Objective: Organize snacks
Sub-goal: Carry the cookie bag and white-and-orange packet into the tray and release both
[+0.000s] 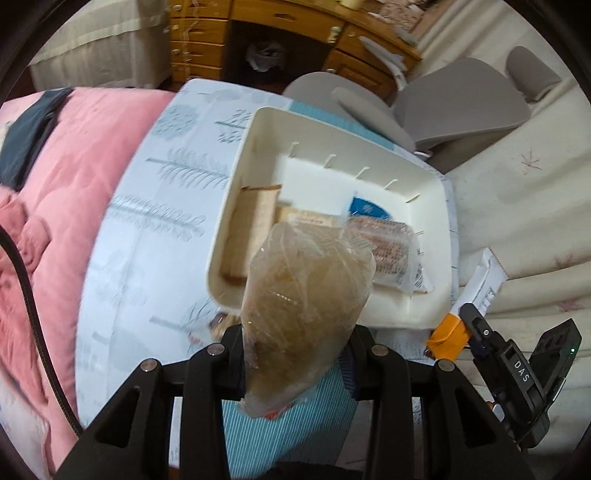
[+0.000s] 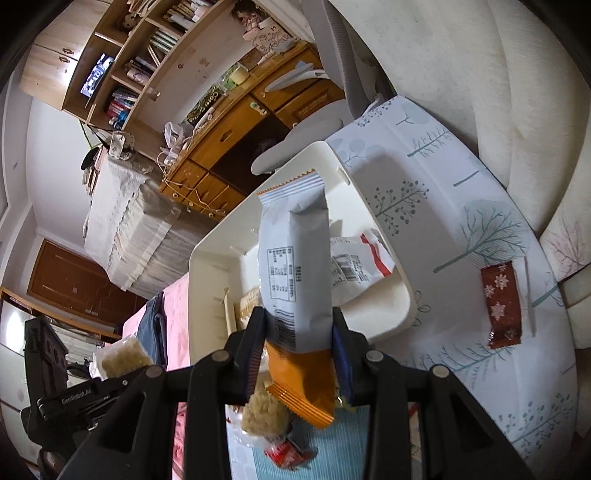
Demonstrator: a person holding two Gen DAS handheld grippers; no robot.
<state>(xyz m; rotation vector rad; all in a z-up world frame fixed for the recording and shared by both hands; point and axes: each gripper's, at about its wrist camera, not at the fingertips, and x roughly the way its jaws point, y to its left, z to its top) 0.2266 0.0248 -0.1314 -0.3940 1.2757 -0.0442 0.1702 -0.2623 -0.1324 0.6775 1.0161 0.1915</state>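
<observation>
Snacks in transit: left gripper clamped on clear-wrapped cake, right gripper clamped on white-orange packet, both frame-centre over white bin. Lower inside rim, release flat in bare upper section.

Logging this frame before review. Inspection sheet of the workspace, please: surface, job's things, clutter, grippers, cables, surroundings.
Surface: tablecloth with tree print, beside a pink quilt.
Job's things: white bin holding several snacks; clear bag; grey-orange pack; brown bar lying on the cloth outside the bin.
Clutter: dark garment on the quilt.
Grippers: left gripper shut on the clear bag; right gripper shut on the grey-orange pack, both near the bin.
Cables: dark cord across the quilt.
Surroundings: wooden desk, grey chair, bookshelf.
</observation>
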